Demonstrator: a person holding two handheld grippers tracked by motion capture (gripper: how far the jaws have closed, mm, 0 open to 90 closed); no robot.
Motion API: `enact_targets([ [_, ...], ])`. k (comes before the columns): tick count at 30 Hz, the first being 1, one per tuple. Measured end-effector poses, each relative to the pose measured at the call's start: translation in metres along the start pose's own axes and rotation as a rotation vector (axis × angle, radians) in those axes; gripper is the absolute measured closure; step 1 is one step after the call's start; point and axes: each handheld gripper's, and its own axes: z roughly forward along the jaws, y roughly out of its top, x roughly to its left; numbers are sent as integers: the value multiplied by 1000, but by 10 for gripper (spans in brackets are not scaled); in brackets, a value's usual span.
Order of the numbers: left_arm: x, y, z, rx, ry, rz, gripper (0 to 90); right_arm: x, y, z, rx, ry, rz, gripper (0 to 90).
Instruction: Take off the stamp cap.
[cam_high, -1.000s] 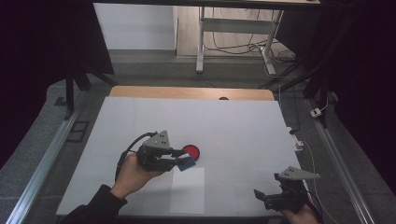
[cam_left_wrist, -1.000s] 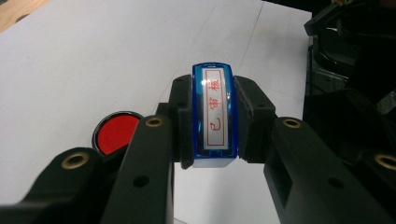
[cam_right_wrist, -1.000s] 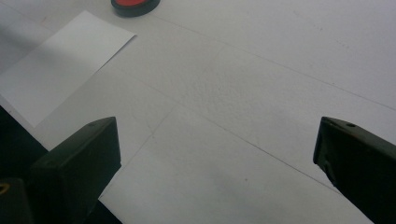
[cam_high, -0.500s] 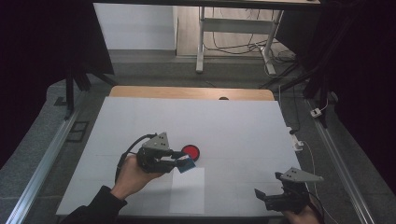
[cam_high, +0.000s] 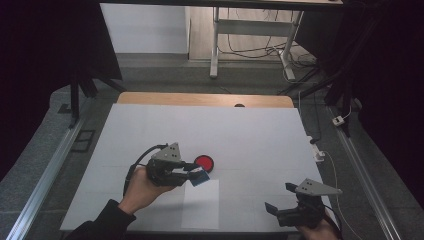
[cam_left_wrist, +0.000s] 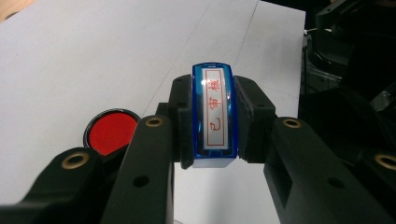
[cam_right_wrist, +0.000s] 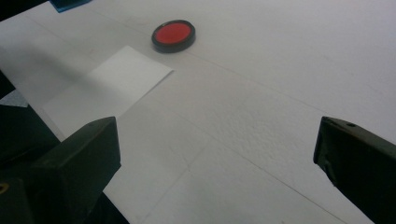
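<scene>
Left gripper (cam_left_wrist: 212, 123): fingers (cam_left_wrist: 180, 121) pinching the blue stamp (cam_left_wrist: 213, 116) across its two long flanks, squarely at mid-length, label face up toward the camera. Held clear above the bench (cam_high: 250, 135), just beside the red ink pad (cam_high: 204, 162), on the pad's near side in the high view, over the far edge of the white paper sheet (cam_high: 201, 202).

Probably light, rigid plastic, glossy shell: stiff enough for a firm squeeze, but slick at the rounded blue edges, so likely to twist if gripped near a corner. Best hold looks like exactly this one, flat flanks, middle of the body. Not fragile by the look of it; inked face likely underneath, hidden from view.

Long axis running straight out along the fingers, away from the hand (cam_high: 142, 187), far end pointing beyond the ink pad toward the open bench. Red lettering in its red frame lined up with that axis. Body roughly level, no obvious tilt.

Right gripper (cam_high: 285, 197): fingers (cam_right_wrist: 77, 156) spread wide, nothing between them, low over the bench, well apart from the ink pad, toward the near right corner.
</scene>
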Motion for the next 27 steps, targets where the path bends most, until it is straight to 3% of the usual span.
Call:
enact_targets([
  [11, 1, 1, -1, 1, -13, -14, 704, 14, 9, 13, 15, 33, -87, 9],
  [27, 0, 2, -2, -8, -40, 2, 704, 32, 21, 38, -8, 193, -138, 9],
])
